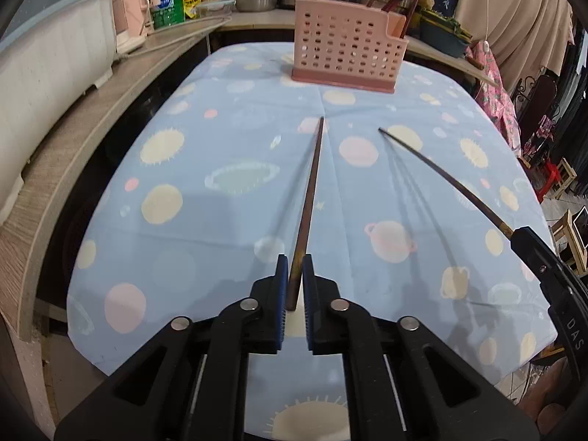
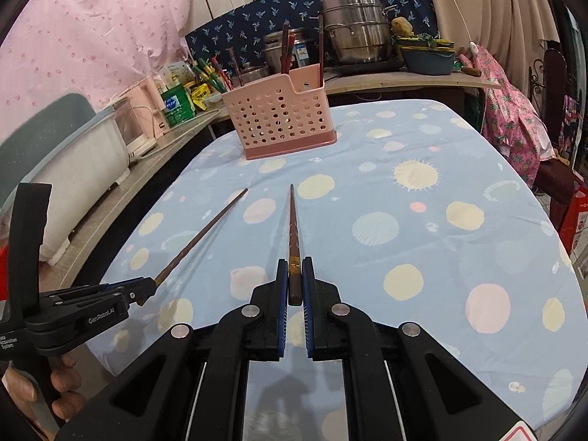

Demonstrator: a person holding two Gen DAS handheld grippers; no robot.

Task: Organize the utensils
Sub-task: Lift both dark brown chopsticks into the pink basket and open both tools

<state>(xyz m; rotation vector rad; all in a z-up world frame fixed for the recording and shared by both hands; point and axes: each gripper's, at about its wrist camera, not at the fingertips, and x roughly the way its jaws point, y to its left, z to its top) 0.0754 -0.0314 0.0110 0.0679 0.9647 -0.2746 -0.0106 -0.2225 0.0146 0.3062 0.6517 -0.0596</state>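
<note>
Above the table (image 1: 228, 139) draped in a pale blue planet-print cloth, each hand-held black gripper carries one slender dark brown wooden chopstick by its thick butt end. Left gripper (image 1: 296, 275): blue pads clamped on the left chopstick (image 1: 310, 191), whose tapered tip points toward the pink perforated plastic utensil basket (image 1: 345, 51) at the far end of the table. Right gripper (image 2: 294, 279): likewise closed on the right chopstick (image 2: 293, 220), held just behind its gold band, tip aimed at the same basket, which already holds several upright chopsticks. Both sticks appear clear of the cloth, well short of the basket. Handling, as judged: each stick is light, stiff and smooth, so it may pivot or slide between the pads; a hold on the thicker square end, as here, gives the firmest purchase and leaves the narrow tip free to enter a compartment first.
</note>
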